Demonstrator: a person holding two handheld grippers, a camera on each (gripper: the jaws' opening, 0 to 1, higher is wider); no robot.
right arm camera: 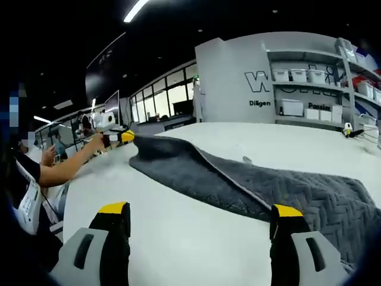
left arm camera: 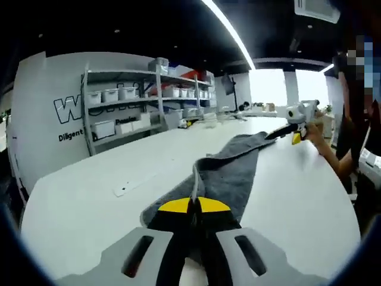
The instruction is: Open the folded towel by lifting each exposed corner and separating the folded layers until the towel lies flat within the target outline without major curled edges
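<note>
Towel [left arm camera: 232, 170] half unfolded on desk [left arm camera: 89, 202]: our left gripper [left arm camera: 195, 208] pinches its corner, right gripper [right arm camera: 199, 217] spread wide; flattening remains.

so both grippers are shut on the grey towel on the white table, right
Not quite. The left gripper is shut on the grey towel on the white table, but the right gripper view shows the right gripper open, holding nothing, beside the towel.
</note>
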